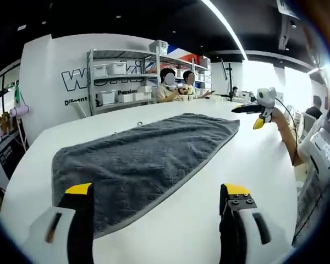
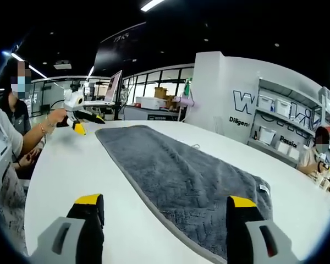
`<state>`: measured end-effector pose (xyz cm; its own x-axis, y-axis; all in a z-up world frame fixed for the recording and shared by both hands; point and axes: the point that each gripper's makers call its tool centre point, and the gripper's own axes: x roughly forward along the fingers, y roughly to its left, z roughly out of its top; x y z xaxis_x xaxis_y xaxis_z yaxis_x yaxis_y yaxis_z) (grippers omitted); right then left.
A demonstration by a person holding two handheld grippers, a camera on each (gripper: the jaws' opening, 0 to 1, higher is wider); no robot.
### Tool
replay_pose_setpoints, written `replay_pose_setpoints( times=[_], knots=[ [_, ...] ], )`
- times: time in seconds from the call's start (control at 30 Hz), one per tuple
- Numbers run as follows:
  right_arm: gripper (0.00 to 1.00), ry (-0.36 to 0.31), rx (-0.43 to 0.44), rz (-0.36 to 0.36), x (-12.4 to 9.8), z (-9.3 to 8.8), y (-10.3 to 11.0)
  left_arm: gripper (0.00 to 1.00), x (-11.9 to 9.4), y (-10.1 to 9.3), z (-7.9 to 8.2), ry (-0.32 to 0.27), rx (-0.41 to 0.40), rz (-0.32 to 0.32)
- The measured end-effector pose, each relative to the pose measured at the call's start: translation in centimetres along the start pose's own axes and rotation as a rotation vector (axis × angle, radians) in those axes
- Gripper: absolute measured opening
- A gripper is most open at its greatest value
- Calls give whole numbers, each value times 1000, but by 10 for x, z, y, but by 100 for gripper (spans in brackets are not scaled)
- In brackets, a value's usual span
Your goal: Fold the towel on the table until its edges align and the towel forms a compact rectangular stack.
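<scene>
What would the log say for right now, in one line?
towel: flat, unfolded on table | left tool: open, at one end | right tool: open, at other end | folds: none

**Count of things around the white table**

One grey towel (image 1: 146,157) lies on one white table (image 1: 253,165). Two grippers are held over that table: the left gripper (image 1: 157,201) at one end of the towel, the right gripper (image 2: 165,212) at the other. Beyond the table stands one shelf rack (image 1: 124,77) holding several white bins, too small to count. Two seated people (image 1: 176,85) sit at the table's far side.
</scene>
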<state>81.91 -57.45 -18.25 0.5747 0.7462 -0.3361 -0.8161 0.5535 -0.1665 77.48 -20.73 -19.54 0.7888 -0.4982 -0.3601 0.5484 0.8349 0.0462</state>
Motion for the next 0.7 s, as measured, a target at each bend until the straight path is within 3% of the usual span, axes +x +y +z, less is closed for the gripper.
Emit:
replay_pose_setpoints(
  times=[0.27, 0.5, 0.7],
  knots=[
    [99, 21, -26, 41, 6, -3, 12, 100, -9, -5, -13, 5, -37, -14],
    [99, 39, -32, 51, 11, -2, 14, 100, -10, -1, -26, 39, -32, 12],
    [95, 125, -23, 67, 13, -19, 11, 100, -9, -12, -28, 33, -111, -75]
  ],
)
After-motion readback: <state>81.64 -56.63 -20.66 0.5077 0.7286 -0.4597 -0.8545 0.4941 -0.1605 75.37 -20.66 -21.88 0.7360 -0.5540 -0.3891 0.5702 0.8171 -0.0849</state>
